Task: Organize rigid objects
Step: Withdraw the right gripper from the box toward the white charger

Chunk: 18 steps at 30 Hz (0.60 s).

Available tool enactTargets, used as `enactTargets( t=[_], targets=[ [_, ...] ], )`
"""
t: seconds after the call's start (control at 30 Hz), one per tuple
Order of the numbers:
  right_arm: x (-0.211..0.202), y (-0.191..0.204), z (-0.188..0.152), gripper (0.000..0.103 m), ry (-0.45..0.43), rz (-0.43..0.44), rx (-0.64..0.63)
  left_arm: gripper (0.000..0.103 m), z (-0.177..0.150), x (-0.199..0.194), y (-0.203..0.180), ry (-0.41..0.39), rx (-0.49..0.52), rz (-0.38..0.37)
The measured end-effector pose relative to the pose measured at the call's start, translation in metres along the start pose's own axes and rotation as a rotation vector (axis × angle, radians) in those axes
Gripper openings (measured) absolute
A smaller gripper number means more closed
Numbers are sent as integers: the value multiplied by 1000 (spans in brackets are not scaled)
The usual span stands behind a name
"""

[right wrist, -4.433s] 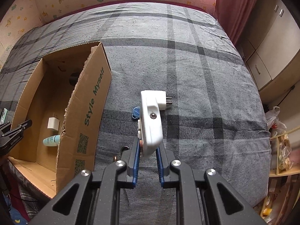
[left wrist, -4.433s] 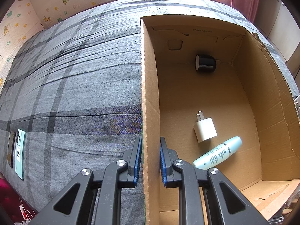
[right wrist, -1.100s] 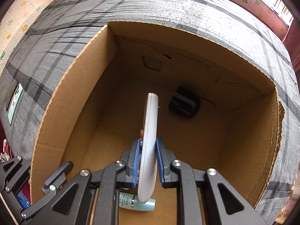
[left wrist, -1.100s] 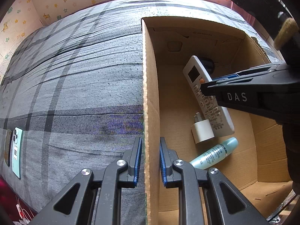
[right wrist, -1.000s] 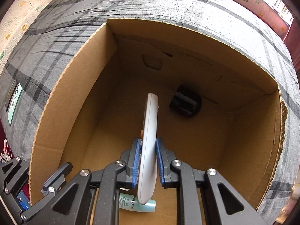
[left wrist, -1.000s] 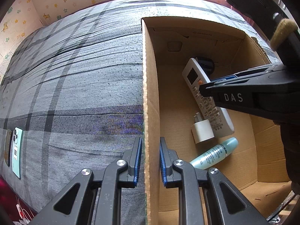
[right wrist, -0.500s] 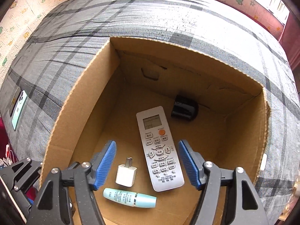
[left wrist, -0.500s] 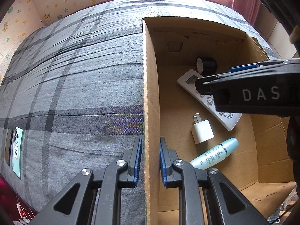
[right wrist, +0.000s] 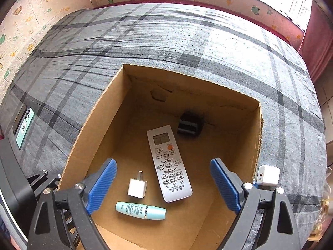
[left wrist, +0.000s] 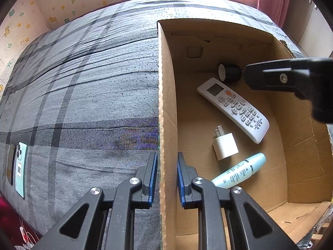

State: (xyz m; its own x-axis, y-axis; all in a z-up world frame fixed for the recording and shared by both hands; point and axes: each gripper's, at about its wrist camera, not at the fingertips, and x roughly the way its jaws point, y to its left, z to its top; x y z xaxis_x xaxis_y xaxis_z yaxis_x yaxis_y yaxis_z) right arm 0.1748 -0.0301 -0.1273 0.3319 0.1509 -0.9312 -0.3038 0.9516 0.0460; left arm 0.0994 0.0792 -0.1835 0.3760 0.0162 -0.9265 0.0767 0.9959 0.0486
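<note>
A cardboard box (right wrist: pixel 97 112) stands open on the grey plaid bed. On its floor lie a white remote (right wrist: pixel 168 162), a small white charger plug (right wrist: pixel 137 185), a pale green tube (right wrist: pixel 141 210) and a black cylinder (right wrist: pixel 190 125). My right gripper (right wrist: pixel 163 185) is open and empty above the box, over the remote. My left gripper (left wrist: pixel 166 175) is shut on the box's left wall (left wrist: pixel 165 104). The left wrist view shows the same remote (left wrist: pixel 233 108), plug (left wrist: pixel 224 145), tube (left wrist: pixel 239 170) and black cylinder (left wrist: pixel 229 73).
A white power adapter (right wrist: pixel 268 175) lies on the bed outside the box's right wall. A green phone (right wrist: pixel 25 127) lies near the bed's left edge, also in the left wrist view (left wrist: pixel 20 166). Wallpapered walls and a red curtain (right wrist: pixel 320 41) border the bed.
My right gripper carried the remote into the box, opened and let it go; the remote now lies flat on the box floor. The right gripper has risen. The left gripper has not moved.
</note>
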Motion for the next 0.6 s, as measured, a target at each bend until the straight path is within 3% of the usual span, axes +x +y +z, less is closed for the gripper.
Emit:
enactTargets(
  t=[0.2, 0.6],
  targets=[
    [-16, -12, -2, 99, -24, -5, 34, 20, 0, -1, -2, -2, -2, 2],
    [-46, -63, -11, 101, -70, -57, 122, 13, -1, -2, -6, -5, 17, 2]
  ],
)
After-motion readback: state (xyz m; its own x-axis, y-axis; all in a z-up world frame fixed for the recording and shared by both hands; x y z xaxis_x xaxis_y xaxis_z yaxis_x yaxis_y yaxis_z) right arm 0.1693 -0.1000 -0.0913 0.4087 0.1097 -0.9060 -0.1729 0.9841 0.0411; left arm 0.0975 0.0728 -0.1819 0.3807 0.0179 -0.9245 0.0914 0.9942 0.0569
